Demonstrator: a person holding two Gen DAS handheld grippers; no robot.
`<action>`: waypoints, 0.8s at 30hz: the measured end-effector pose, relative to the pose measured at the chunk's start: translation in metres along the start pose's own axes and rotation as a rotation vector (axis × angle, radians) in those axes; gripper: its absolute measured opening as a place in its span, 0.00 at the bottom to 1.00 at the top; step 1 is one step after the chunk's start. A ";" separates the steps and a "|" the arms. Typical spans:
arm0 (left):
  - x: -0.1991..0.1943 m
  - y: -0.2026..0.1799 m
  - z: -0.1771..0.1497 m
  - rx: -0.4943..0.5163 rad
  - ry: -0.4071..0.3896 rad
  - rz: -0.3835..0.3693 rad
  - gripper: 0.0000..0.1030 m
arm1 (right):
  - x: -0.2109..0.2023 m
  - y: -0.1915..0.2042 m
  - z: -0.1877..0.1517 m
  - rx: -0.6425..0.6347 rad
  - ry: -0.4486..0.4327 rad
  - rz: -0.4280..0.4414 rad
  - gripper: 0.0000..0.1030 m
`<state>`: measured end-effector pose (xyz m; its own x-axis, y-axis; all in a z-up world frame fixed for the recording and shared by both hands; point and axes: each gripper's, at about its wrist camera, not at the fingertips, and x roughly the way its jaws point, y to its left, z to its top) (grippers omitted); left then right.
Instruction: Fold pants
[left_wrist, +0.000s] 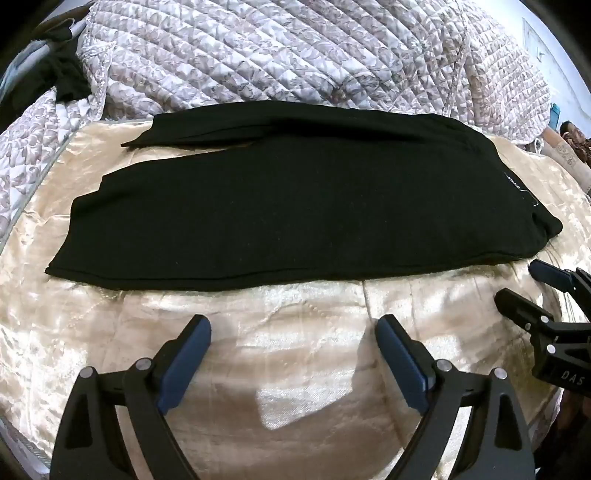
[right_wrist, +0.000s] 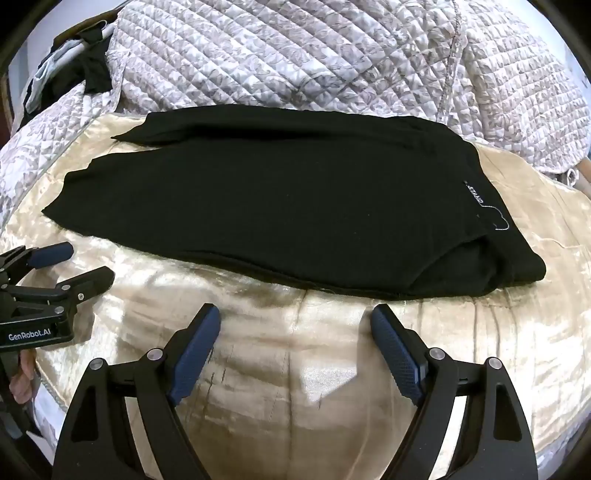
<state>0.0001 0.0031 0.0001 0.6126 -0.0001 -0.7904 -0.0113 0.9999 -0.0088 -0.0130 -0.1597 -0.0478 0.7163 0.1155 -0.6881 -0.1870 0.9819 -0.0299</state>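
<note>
1. The pants are black, matte knit, lying flat in a long band across the bed, legs toward its left edge, waist toward the right.
2. A small label is sewn by the waistband, with a loose white thread beside it.
3. The bed's cover is shiny cream satin, creased; behind the pants lies a quilt, diamond-stitched with a grey leaf print.
4. Left tongs are released, blue ribbed pads wide apart over bare satin near the front edge.
5. Right tongs are likewise released, holding nothing, near the pants' front hem.
</note>
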 end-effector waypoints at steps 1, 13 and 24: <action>0.000 0.001 0.000 -0.001 -0.001 0.000 0.90 | 0.000 -0.001 0.000 0.000 0.000 0.000 0.81; 0.000 -0.003 0.000 0.001 0.002 0.004 0.91 | 0.000 -0.001 0.000 0.001 0.002 0.002 0.81; 0.000 -0.003 -0.001 0.001 0.001 0.003 0.91 | 0.000 0.000 0.000 0.001 0.003 0.002 0.81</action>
<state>-0.0004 -0.0001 0.0000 0.6118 0.0030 -0.7910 -0.0122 0.9999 -0.0056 -0.0130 -0.1599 -0.0479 0.7136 0.1172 -0.6906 -0.1882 0.9817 -0.0279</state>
